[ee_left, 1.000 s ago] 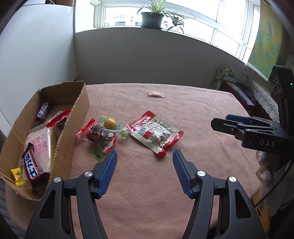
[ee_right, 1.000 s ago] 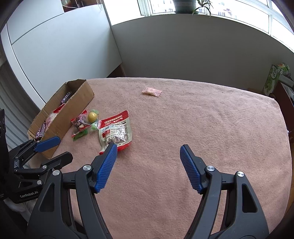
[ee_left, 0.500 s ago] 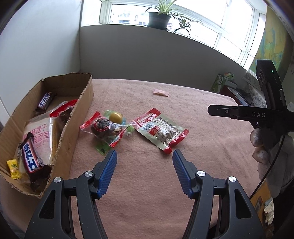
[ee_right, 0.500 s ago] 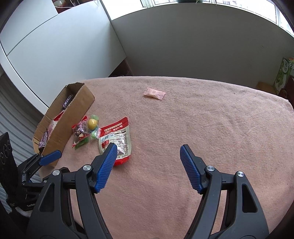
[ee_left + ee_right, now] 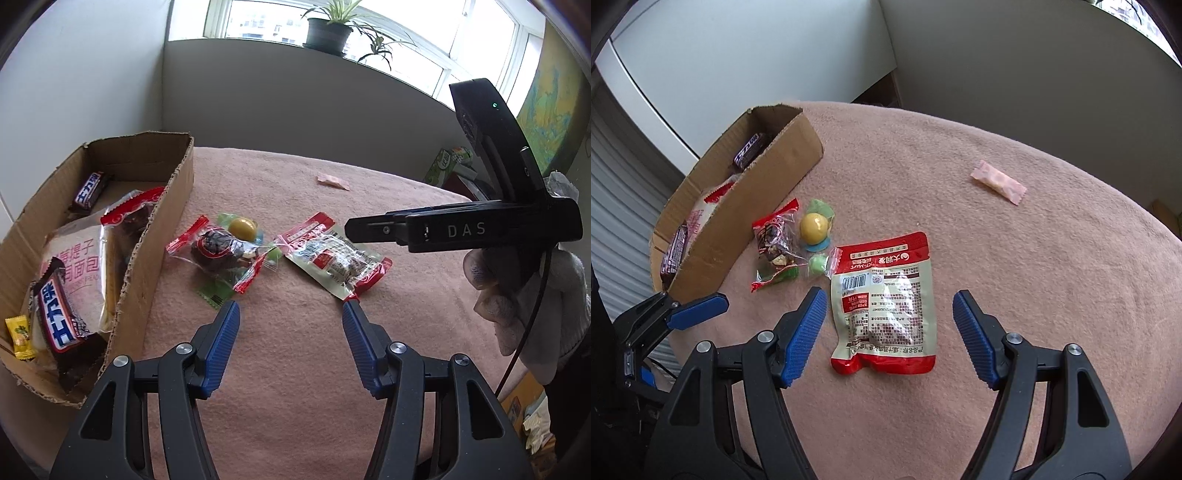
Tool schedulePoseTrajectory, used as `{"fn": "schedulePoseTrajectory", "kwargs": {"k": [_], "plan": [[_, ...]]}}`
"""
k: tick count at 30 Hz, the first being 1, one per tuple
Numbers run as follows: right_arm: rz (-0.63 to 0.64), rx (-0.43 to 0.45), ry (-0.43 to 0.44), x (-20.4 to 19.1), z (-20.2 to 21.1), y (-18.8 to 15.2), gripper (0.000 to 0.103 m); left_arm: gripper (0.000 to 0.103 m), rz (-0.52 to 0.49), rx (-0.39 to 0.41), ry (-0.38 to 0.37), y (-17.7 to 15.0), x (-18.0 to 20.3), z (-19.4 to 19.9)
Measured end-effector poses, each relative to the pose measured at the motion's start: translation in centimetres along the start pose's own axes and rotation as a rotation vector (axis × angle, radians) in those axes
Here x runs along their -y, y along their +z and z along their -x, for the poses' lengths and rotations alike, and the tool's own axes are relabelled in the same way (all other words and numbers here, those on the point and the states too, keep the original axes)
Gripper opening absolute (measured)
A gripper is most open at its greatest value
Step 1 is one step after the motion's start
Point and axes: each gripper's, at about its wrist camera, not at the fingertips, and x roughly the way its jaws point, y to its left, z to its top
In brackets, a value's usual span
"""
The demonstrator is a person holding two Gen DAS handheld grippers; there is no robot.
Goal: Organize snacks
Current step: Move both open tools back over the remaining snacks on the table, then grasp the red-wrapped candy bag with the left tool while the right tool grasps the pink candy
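A red and cream snack pouch (image 5: pixel 886 299) lies flat on the pink cloth, also in the left wrist view (image 5: pixel 332 258). My right gripper (image 5: pixel 890 325) is open just above it, jaws either side of it. Left of it lie a clear red-edged snack bag (image 5: pixel 775 243), a yellow ball candy (image 5: pixel 814 227) and small green candies (image 5: pixel 817 264). A cardboard box (image 5: pixel 162 221) at the left holds bread and chocolate bars. My left gripper (image 5: pixel 291 332) is open and empty, near the front of the loose snacks.
A small pink sachet (image 5: pixel 997 181) lies alone farther back on the cloth. The box (image 5: pixel 768 206) sits at the table's left edge. A grey wall stands behind the table. A gloved hand (image 5: pixel 517 295) holds the right gripper at the right.
My right gripper has moved forward and down toward the red and cream pouch, which now lies between its jaws. My left gripper has moved a little closer to the snacks.
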Motion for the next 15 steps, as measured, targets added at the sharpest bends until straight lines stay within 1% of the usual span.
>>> {"fn": "schedulePoseTrajectory", "kwargs": {"k": [3,5,6,10,15], "plan": [[0.039,-0.034,-0.021,-0.6,-1.2,0.1,0.074,0.057,0.001,0.003,0.005,0.1,0.0,-0.2],[0.060,-0.039,-0.051,-0.9,-1.5,0.1,0.074,0.057,0.007,0.000,0.002,0.1,-0.1,-0.4],[0.064,-0.031,-0.058,-0.9,-1.4,0.2,0.074,0.057,0.009,-0.002,0.004,0.0,-0.1,-0.5],[0.020,0.012,-0.016,0.3,-0.1,0.4,0.074,0.057,0.038,-0.011,0.020,0.1,-0.6,-1.1],[-0.029,0.070,0.006,2.3,1.6,0.2,0.074,0.057,0.070,-0.019,0.081,0.7,-0.9,-2.7]]}}
